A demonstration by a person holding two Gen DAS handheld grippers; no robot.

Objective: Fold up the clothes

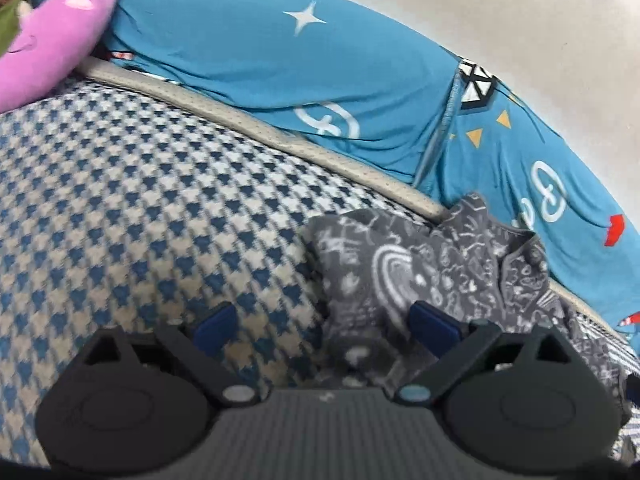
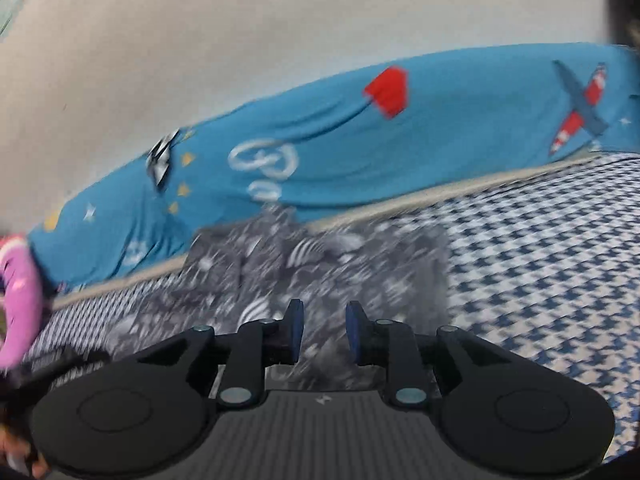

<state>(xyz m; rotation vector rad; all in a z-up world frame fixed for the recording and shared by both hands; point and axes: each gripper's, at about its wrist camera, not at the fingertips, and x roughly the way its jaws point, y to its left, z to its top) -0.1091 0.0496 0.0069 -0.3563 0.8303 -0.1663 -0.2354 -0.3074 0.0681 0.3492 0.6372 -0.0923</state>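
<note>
A dark grey garment with white doodle print lies bunched on the checked mattress, up against the beige piping. My left gripper is open wide over its left edge; the right blue pad is above the cloth and the left pad above bare mattress. In the blurred right wrist view the same garment spreads out flatter. My right gripper hangs just above its near part, its pads a narrow gap apart, with nothing clearly pinched between them.
The blue-and-white houndstooth mattress stretches to both sides. A blue quilt with stars and rockets lies behind, against a pale wall. A pink plush toy sits at the left. A hand shows at the lower left.
</note>
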